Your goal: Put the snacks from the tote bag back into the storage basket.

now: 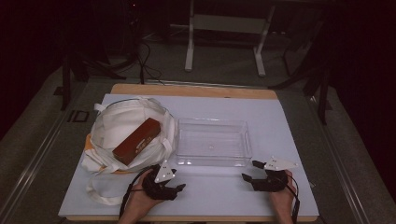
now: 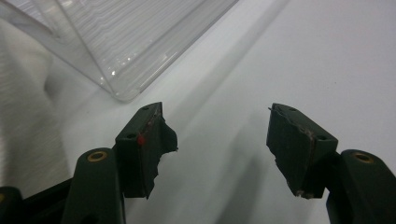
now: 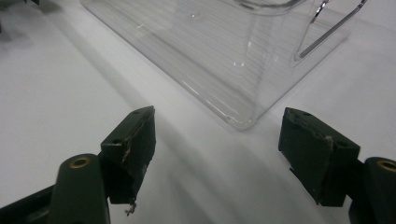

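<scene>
- The tabletop (image 1: 289, 140) is a wooden board covered almost wholly by a pale white sheet, with a strip of bare wood along its far edge; it stands in a dim room with grey carpeted floor.
- Beyond it, the white metal legs of another table (image 1: 189, 46) rise from the floor, and dark cables (image 1: 144, 65) trail across the carpet near them.
- In the high view, a white cloth tote bag (image 1: 116, 126) lies slumped on the left part of the tabletop, and a reddish-brown rectangular box (image 1: 137, 141) rests on top of it, tilted diagonally.
- Just right of the bag, touching or nearly touching it, sits a clear rectangular plastic tray (image 1: 214, 161), empty.
- The left claw (image 1: 175, 181) lies near the front edge, held by the person's left hand (image 1: 140, 203), just in front of the bag and the tray's near-left corner; its jaws stand apart, holding nothing.
- The right claw (image 1: 250, 171) rests near the tray's near-right corner, held by the right hand (image 1: 282, 198), its jaws likewise spread and empty.
- The left gripper view adds the worn, chipped black pads (image 2: 154, 140), a rounded tray corner (image 2: 121, 93) close ahead, and cloth at the left edge.
- The right gripper view shows its own frayed pads (image 3: 135, 149) and another tray corner (image 3: 240, 121) between them, farther on.
</scene>
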Motion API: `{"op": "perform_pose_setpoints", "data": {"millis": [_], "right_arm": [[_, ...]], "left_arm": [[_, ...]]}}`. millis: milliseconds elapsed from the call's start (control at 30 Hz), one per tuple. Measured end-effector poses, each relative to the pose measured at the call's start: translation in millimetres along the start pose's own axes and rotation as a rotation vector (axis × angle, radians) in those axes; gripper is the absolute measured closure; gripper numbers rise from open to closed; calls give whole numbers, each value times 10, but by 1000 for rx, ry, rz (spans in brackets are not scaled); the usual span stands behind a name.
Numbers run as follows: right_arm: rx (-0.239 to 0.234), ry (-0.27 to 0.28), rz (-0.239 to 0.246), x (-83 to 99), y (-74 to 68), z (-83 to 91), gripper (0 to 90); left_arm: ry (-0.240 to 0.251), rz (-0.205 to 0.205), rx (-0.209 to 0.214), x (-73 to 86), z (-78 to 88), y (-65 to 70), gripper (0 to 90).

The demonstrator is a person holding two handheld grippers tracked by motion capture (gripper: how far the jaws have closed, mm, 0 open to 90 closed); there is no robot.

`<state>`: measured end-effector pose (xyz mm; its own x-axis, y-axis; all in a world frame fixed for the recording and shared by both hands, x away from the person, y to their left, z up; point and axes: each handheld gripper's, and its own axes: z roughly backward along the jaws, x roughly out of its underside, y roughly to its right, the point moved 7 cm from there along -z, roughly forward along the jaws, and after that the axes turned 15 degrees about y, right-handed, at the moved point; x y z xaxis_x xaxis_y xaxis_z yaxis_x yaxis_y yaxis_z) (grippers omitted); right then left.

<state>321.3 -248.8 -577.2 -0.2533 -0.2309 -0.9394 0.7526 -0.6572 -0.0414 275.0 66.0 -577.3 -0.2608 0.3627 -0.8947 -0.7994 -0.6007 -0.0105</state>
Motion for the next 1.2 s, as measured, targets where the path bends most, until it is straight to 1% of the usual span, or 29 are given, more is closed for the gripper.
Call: {"op": "perform_pose_setpoints", "data": {"millis": [33, 67, 133, 300, 333, 400, 433, 533, 567, 633, 667, 733, 800, 1033, 1200], "right_arm": [[6, 5, 6, -2, 2, 0, 273], [-1, -4, 8, 4, -5, -6, 273], [7, -11, 13, 8, -5, -12, 273], [-10, -7, 21, 7, -26, -7, 271], [-14, -8, 27, 7, -28, -9, 271], [-21, -9, 33, 8, -38, -9, 244], [-32, -4, 41, 6, -53, -4, 240], [-31, -2, 46, 6, -54, -4, 239], [-29, 0, 46, 5, -52, -3, 239], [-29, 0, 41, 4, -51, -1, 239], [-27, 2, 40, 3, -49, 0, 239], [-25, 4, 42, 3, -49, 2, 239], [-24, 4, 41, 2, -50, 4, 239], [-18, 11, 43, -1, -45, 6, 239], [-18, 4, 43, 3, -45, 1, 239]], "left_arm": [[0, 0, -6, -1, 9, -7, 373], [-1, -1, -7, -1, 16, -10, 373], [4, 0, -9, -4, 29, -13, 374], [-11, 3, -16, 0, 58, -17, 374], [-11, -2, -15, -4, 63, -16, 378], [-8, -5, -9, -22, 75, -3, 390], [-7, -11, -8, -34, 87, 3, 401], [-3, -14, 7, -58, 110, 18, 404], [-4, -13, 13, -61, 118, 19, 406], [6, 4, 30, -69, 133, 19, 410], [7, 8, 28, -72, 138, 15, 413], [13, 7, 8, -91, 157, -11, 422], [22, 18, 8, -118, 177, -24, 427], [21, 14, 8, -159, 224, -51, 435], [24, 10, 3, -187, 250, -54, 435]]}}
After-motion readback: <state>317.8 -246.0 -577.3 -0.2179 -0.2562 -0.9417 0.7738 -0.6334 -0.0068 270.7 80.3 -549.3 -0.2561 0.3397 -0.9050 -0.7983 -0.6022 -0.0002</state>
